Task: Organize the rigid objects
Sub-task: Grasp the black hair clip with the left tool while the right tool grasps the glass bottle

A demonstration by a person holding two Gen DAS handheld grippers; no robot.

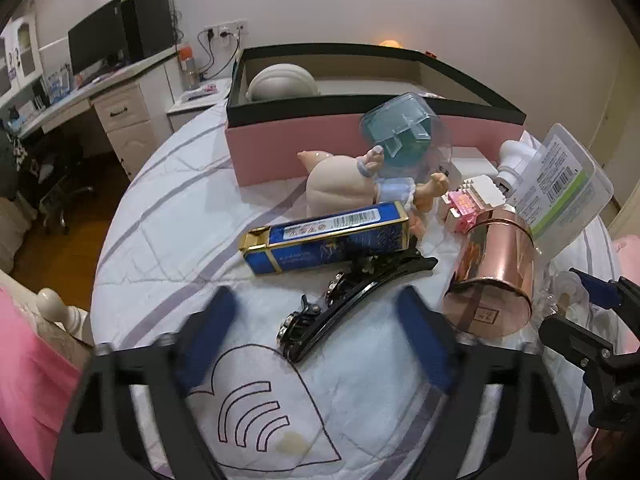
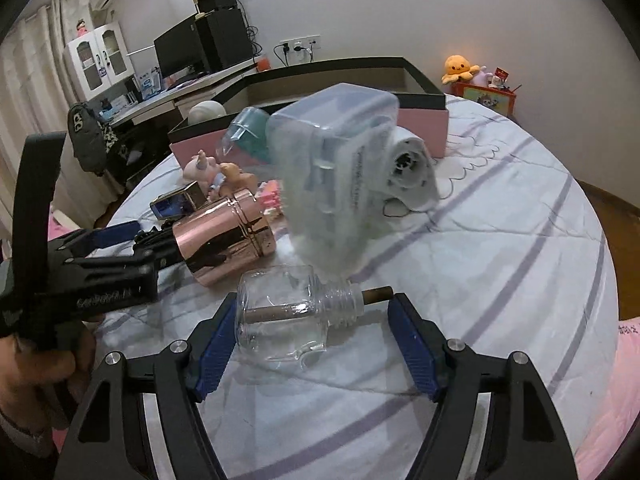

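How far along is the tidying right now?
Done: one white rounded item sits in the pink box. In hand: nothing gripped; left gripper straddles the black hair clip, right gripper straddles the glass bottle. Left: blue tin, copper canister, doll.

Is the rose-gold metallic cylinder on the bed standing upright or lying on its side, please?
Lying on its side: the rose-gold metallic cylinder rests lengthwise on the white quilt, flat end facing sideways.
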